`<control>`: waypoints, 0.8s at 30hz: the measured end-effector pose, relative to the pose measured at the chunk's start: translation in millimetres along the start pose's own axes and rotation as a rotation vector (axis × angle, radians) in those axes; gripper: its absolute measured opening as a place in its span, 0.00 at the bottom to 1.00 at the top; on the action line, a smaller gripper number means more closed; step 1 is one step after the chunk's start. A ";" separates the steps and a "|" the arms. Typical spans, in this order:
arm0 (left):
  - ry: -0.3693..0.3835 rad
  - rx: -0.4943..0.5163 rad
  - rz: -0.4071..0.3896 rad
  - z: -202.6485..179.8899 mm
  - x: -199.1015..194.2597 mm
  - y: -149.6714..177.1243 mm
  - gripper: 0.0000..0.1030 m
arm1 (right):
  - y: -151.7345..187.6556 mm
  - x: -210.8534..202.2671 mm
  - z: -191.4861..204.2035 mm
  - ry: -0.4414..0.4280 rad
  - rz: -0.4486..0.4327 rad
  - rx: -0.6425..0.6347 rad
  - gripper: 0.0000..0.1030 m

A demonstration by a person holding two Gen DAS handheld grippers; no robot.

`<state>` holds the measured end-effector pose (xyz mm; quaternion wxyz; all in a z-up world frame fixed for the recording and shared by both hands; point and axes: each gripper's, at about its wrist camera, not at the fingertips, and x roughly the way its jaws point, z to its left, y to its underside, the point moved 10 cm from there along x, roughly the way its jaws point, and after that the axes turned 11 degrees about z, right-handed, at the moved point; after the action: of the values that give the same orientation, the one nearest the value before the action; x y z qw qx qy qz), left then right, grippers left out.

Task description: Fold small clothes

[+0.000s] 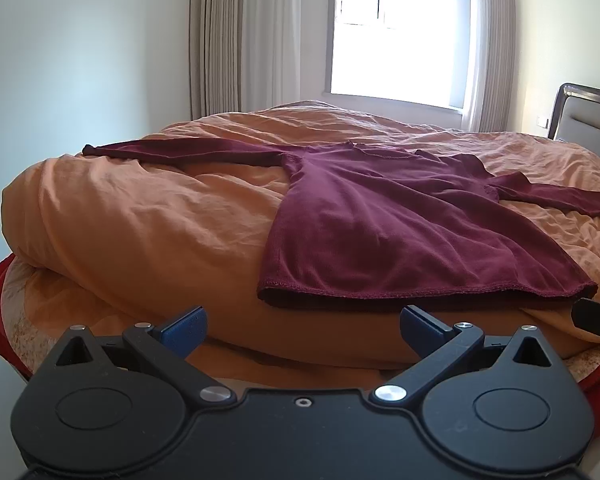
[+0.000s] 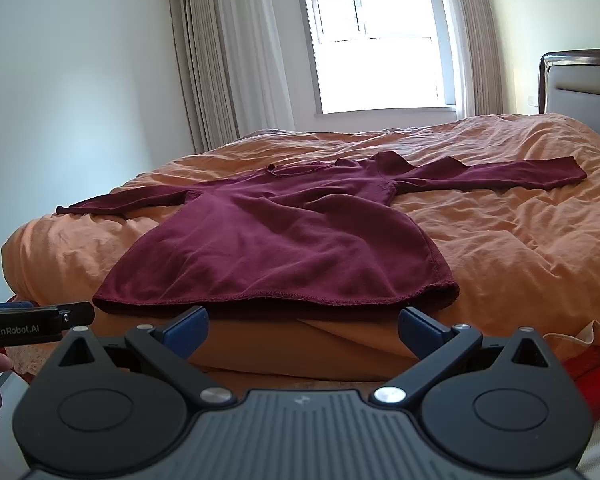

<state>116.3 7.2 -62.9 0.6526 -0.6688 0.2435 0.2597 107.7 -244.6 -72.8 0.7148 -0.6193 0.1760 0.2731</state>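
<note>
In the left wrist view, the left claw [image 1: 303, 326] hung released, blue fingertips wide apart, just short of the hem of a maroon sweater [image 1: 384, 224]. The sweater lay flat on the bed's orange duvet [image 1: 140, 208], ahead and slightly right, collar pointing away, sleeves spread sideways.

In the right wrist view, the right claw [image 2: 303, 326] was likewise released; the sweater [image 2: 284, 248] lay ahead, slightly left, its long axis running away.
</note>
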 end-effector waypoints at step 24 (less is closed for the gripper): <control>0.005 -0.020 -0.045 12.3 -23.0 -6.2 0.99 | -14.9 -26.9 37.4 -0.030 -0.052 -0.098 1.00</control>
<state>102.8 19.4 -43.1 0.6510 -0.6813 0.2275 0.2457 92.3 -213.8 -38.8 0.6930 -0.6538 0.1356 0.2718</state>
